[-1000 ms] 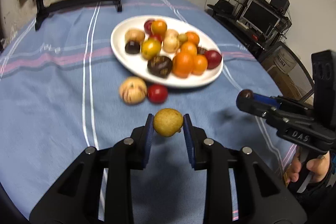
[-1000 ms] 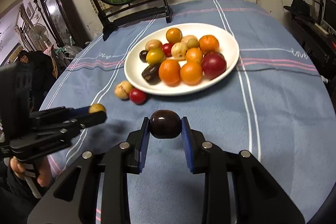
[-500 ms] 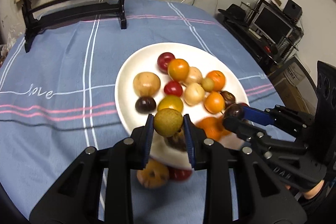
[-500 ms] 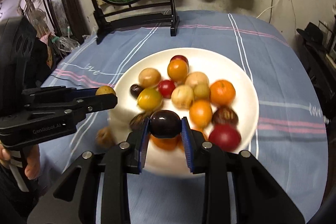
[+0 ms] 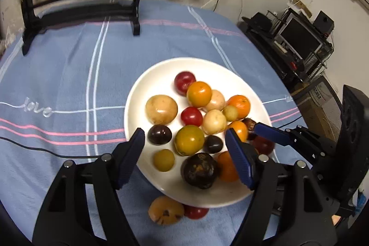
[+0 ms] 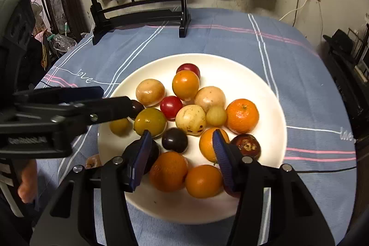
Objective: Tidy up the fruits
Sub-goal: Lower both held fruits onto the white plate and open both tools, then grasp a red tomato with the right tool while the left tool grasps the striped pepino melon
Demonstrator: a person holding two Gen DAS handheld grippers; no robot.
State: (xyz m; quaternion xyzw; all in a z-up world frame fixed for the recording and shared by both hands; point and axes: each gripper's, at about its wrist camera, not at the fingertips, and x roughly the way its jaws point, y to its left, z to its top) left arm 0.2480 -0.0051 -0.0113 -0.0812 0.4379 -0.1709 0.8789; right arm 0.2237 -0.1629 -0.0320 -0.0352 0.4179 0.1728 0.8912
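Jaws gape wide on both the left gripper and the right gripper — neither holds anything. The yellow-green fruit and dark plum lie on the white plate — among the others.

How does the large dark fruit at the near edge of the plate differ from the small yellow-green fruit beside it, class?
The large dark fruit is near-black with rough orange-flecked skin; the small yellow-green fruit is pale and smooth. The dark fruit is clearly bigger. It touches an orange fruit, while the yellow-green fruit sits apart. Both are round and lie on the white plate, below the open left gripper.
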